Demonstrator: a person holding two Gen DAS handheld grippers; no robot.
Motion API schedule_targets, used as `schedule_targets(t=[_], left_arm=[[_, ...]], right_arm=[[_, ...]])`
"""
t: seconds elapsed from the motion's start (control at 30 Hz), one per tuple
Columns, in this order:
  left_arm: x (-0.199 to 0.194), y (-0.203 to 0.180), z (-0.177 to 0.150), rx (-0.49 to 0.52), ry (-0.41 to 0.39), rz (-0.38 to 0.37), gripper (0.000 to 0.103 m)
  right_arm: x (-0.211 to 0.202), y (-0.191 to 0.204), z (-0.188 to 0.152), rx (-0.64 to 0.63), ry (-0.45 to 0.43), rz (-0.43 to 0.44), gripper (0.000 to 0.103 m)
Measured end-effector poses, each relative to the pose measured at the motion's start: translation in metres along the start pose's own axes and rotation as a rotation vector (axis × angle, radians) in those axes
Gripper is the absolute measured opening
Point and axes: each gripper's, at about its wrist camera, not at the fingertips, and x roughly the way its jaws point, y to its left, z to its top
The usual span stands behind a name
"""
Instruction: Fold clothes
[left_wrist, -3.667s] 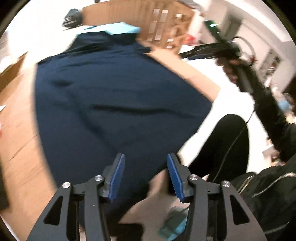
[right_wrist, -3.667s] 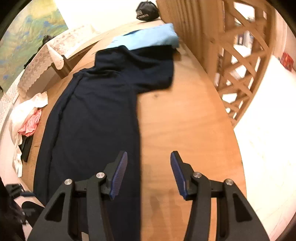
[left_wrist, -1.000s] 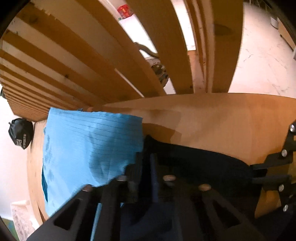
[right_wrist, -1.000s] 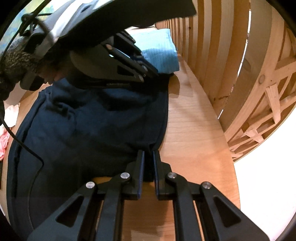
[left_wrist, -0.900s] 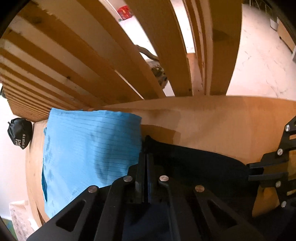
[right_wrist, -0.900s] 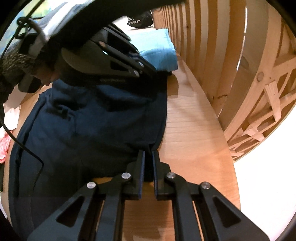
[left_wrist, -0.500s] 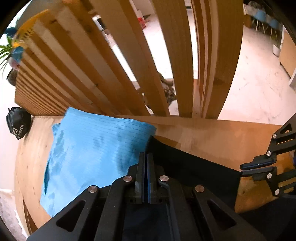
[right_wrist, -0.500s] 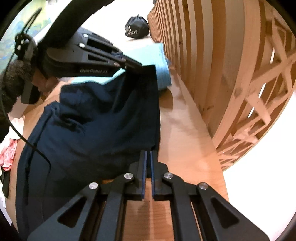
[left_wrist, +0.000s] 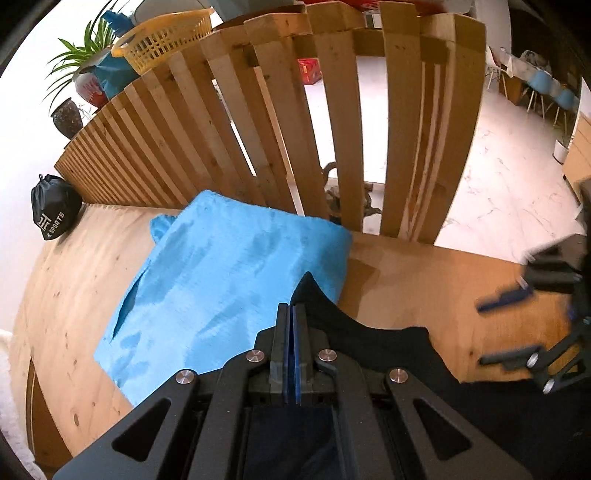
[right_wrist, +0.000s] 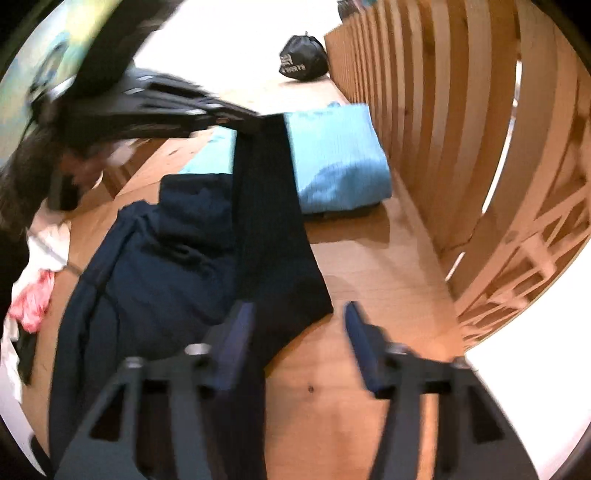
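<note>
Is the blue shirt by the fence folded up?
Folded. The light blue shirt lies as a neat flat rectangle on the table, beside the slatted fence.

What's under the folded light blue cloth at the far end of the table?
In the right wrist view, a thin dark layer shows beneath the front edge of the light blue cloth, resting on the wooden table. What it is and how far it extends is covered by the cloth.

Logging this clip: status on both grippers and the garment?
Left gripper shut on navy garment, sleeve lifted. Right gripper open, empty. Folded blue cloth close behind.
</note>
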Motion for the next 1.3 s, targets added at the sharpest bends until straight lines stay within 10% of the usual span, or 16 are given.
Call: schedule_targets(t=[0.5,0.57,0.67,0.93,1.13,1.3], left_arm=[[0.03,0.025,-0.053,-0.036,0.115,0.016,0.001],[0.032,0.025,-0.054,-0.037,0.115,0.016,0.001],[0.034,0.025,-0.055,-0.035,0.122,0.021,0.001],[0.019,0.027,-0.048,-0.056,0.075,0.018,0.001],[-0.001,0.031,-0.055,-0.075,0.028,0.009,0.001],[-0.009,0.038,-0.103,-0.125,0.048,-0.011,0.005]], right_arm=[[0.079,0.014,0.005,-0.124,0.101,-0.068,0.052],[0.081,0.021,0.005,-0.163,0.107,-0.1,0.018],[0.083,0.017,0.011,-0.122,0.162,-0.036,0.008],[0.038,0.003,0.024,0.023,0.093,0.06,0.007],[-0.009,0.057,0.013,-0.153,-0.02,-0.028,0.007],[0.015,0.121,-0.023,-0.337,0.146,0.122,0.01]])
